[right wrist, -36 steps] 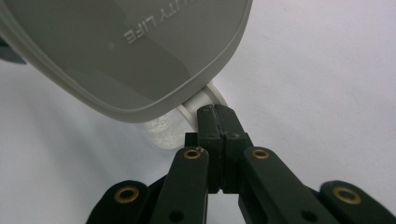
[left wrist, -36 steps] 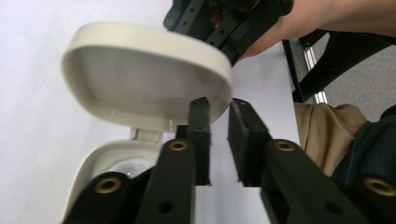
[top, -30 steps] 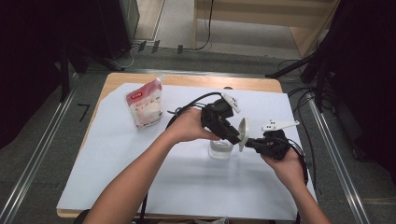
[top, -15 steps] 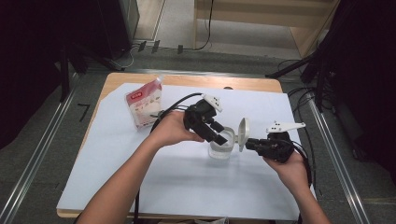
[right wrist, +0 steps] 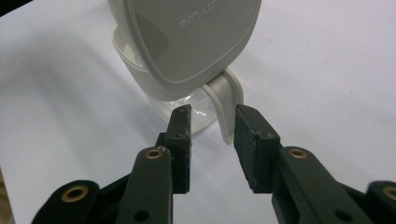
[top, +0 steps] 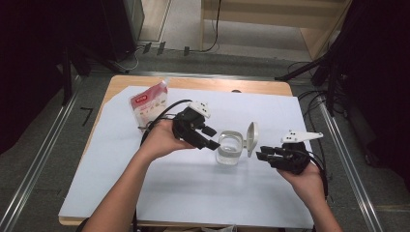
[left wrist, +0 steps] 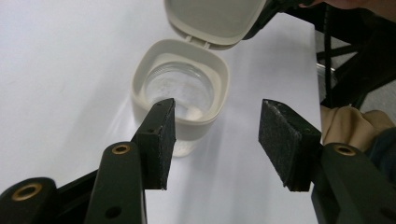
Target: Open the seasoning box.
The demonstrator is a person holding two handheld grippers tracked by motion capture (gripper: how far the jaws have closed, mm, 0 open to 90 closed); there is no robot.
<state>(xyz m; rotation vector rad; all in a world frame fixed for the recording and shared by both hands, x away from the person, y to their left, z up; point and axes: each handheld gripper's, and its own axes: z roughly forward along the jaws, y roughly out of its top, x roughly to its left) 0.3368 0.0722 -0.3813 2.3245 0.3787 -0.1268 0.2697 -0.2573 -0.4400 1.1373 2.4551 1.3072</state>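
Standing between both grippers on the white desk [top: 145,193], the clear jar [top: 228,153] has its lid [top: 251,138] flipped up. The left gripper [top: 211,138], empty, has backed off; right gripper [top: 260,155] jaws just opened, flanking the lid's tab [right wrist: 225,112]. A red pouch [top: 147,104] sits behind.

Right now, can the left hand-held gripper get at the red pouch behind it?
Probably yes. The left hand-held gripper has open, empty jaws, and the white sheet between it and the red pouch looks bare. It would have to turn away from the jar first.
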